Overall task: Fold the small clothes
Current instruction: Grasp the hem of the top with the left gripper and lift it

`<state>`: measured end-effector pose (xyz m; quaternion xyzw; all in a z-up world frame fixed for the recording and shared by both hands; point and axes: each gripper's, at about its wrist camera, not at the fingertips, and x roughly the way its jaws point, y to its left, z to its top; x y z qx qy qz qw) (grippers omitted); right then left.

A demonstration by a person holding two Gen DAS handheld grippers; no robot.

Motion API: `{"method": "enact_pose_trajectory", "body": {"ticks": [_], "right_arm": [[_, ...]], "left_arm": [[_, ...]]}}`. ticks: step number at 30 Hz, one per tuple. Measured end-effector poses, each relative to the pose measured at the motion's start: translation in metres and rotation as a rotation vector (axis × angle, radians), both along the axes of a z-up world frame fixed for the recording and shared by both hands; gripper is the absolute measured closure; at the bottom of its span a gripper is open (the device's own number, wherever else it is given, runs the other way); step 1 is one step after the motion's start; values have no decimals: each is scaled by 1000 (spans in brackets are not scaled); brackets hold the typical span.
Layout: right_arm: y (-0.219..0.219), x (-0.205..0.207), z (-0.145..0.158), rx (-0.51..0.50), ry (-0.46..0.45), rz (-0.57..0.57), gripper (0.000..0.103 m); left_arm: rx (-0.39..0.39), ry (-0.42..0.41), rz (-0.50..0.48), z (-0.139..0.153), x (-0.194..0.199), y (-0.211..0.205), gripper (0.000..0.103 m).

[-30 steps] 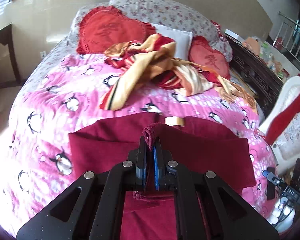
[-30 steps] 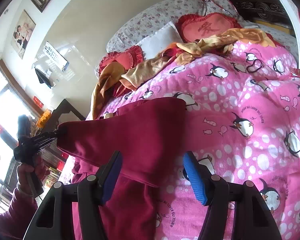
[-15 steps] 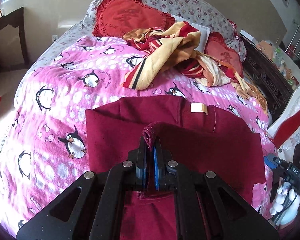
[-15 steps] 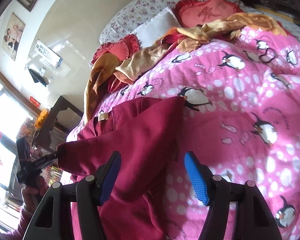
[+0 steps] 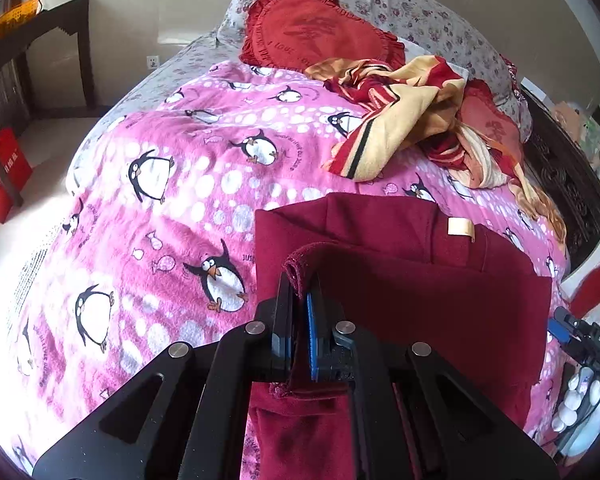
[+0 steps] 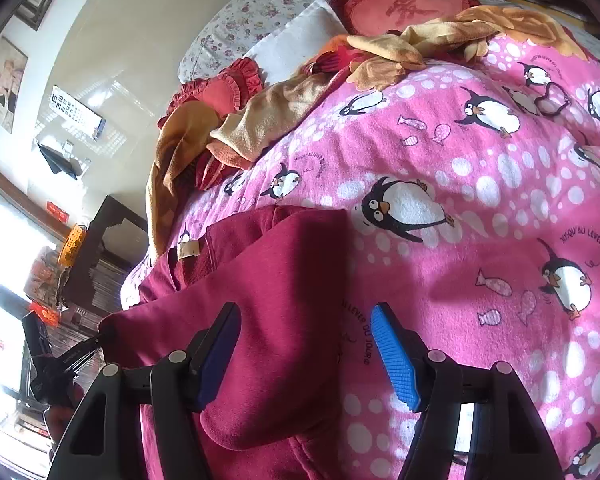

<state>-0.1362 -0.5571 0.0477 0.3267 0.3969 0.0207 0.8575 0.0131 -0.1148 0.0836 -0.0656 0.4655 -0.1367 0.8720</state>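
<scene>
A dark red garment [image 5: 420, 280] with a tan label [image 5: 460, 227] lies partly folded on a pink penguin blanket [image 5: 180, 184]. My left gripper [image 5: 300, 292] is shut on a corner of the garment and holds that fold lifted above the layer below. In the right wrist view the same garment [image 6: 268, 280] spreads under my right gripper [image 6: 306, 340], which is open and empty, its jaws straddling the garment's right edge. The left gripper shows there at the far left [image 6: 88, 346], pinching the corner.
A crumpled yellow and red striped cloth [image 5: 412, 120] and red heart cushions [image 5: 316, 32] lie at the head of the bed. A dark side table [image 5: 40, 40] stands to the left. A dark carved bed frame [image 5: 572, 184] runs along the right.
My left gripper has carried the held corner forward over the garment, toward the label end. The right gripper has stayed open and drifted slightly along the garment's edge.
</scene>
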Motion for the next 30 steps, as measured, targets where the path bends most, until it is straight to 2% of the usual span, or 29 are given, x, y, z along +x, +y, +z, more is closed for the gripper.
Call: {"method": "enact_pose_trajectory", "body": {"ticks": [4, 8, 9, 10, 11, 12, 14, 17, 20, 23, 26, 27, 28, 30], "right_arm": [[3, 11, 0, -25, 5, 15, 37], [7, 30, -12, -47, 42, 36, 38], [9, 34, -15, -50, 44, 54, 42], [11, 36, -15, -61, 35, 70, 51], [13, 38, -14, -85, 16, 87, 74], [15, 38, -12, -122, 10, 92, 82], [14, 37, -8, -149, -7, 94, 90], [13, 33, 2, -226, -32, 99, 91], [8, 37, -11, -252, 13, 74, 91], [-6, 33, -18, -154, 14, 37, 86], [-5, 16, -4, -127, 9, 0, 63], [1, 9, 1, -112, -5, 24, 50], [7, 5, 4, -101, -8, 52, 43], [22, -2, 6, -105, 7, 92, 41]], "left_arm": [[20, -1, -17, -3, -5, -3, 98], [6, -2, -32, 3, -7, -9, 98], [7, -5, -41, 4, -7, -12, 99], [8, -7, -50, 6, -8, -15, 99], [8, -8, -59, 7, -8, -18, 99], [4, -9, -67, 8, -8, -21, 99], [-4, -5, -77, 6, -7, -26, 99], [23, 20, -77, -10, -4, -36, 98], [43, 61, -56, -30, 2, -38, 98], [22, 81, -45, -35, 3, -33, 98], [25, 74, -50, -33, 4, -31, 98], [22, 76, -49, -34, 5, -30, 98], [19, 79, -46, -34, 5, -31, 98], [17, 80, -41, -35, 6, -31, 98]]}}
